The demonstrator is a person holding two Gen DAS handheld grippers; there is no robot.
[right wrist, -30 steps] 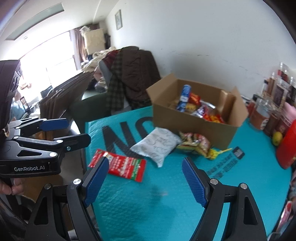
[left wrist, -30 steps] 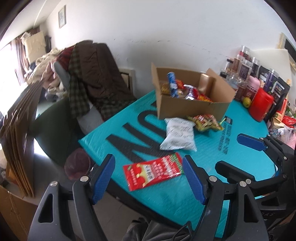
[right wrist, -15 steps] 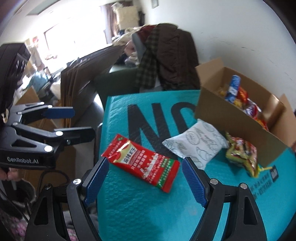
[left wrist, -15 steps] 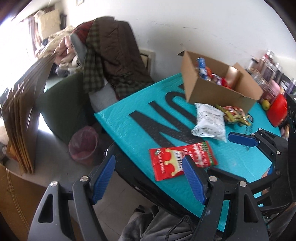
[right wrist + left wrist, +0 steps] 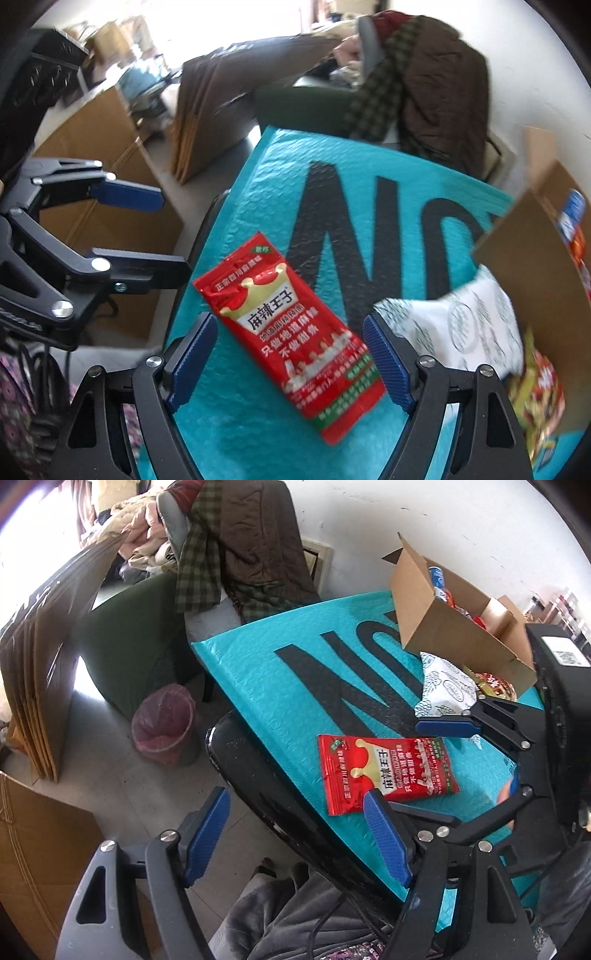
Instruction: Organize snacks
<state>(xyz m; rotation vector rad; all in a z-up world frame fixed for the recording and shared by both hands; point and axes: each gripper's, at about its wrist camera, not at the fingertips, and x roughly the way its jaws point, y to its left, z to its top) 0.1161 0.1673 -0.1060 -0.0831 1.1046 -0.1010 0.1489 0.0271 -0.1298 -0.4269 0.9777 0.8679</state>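
A red snack packet (image 5: 388,771) (image 5: 295,343) lies flat near the front edge of the teal mat (image 5: 295,686) (image 5: 280,192). My right gripper (image 5: 290,354) (image 5: 476,760) hovers open over it, one finger on each side of the packet and neither pad pressing. My left gripper (image 5: 295,834) (image 5: 147,232) is open and empty, just off the table's near-left edge beside the packet. Farther back lie a white snack bag (image 5: 443,686) (image 5: 461,332) and a yellow-red packet (image 5: 495,686) (image 5: 535,398), both against an open cardboard box (image 5: 454,635) (image 5: 535,251) with several snacks inside.
A pink-lined waste bin (image 5: 162,723) stands on the floor left of the table. Behind it are a green armchair (image 5: 129,653), a chair heaped with clothes (image 5: 240,554) and flat cardboard sheets (image 5: 40,664). The table's black rim (image 5: 251,782) shows below the mat.
Both grippers sank and rolled toward the near-left corner of the mat. The right gripper swung left from bare mat until the red packet lay between its fingers. No snack moved.
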